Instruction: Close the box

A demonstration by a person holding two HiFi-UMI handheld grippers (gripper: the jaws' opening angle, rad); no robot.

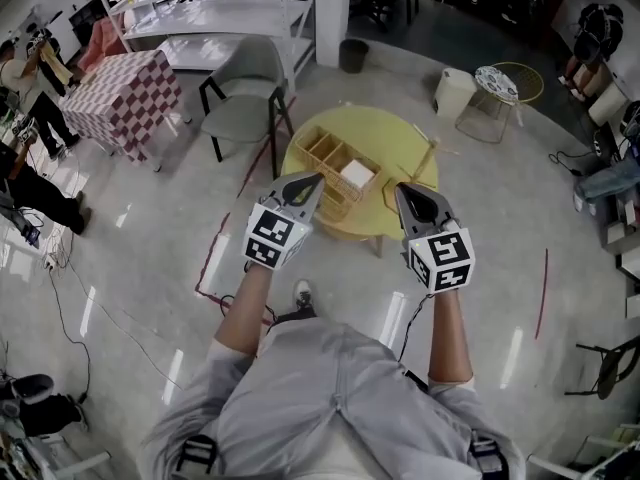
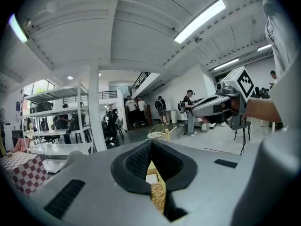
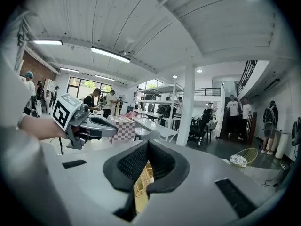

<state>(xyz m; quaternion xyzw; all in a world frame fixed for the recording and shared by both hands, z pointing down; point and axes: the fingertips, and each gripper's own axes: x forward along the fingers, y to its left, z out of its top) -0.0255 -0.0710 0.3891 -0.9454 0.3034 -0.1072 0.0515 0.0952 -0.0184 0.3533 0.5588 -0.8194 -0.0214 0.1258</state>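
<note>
Box [image 1: 338,173] lies open on the round table [image 1: 400,138] — left gripper [image 1: 315,181] and right gripper [image 1: 401,192] hover short of it, jaws together, empty — approach stage; next, probably, reaching its lid.

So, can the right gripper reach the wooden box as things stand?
Probably yes: the box lies on the yellow table, below and ahead of the right gripper, with nothing between them.

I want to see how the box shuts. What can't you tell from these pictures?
- Box lid or hinge: too small in the head view.
- Box's near corner: head view, hidden behind the left hand-held gripper.
- White thing in the box: too small to name.
- Both gripper views: the housing in front hides all but a sliver of the box.
</note>
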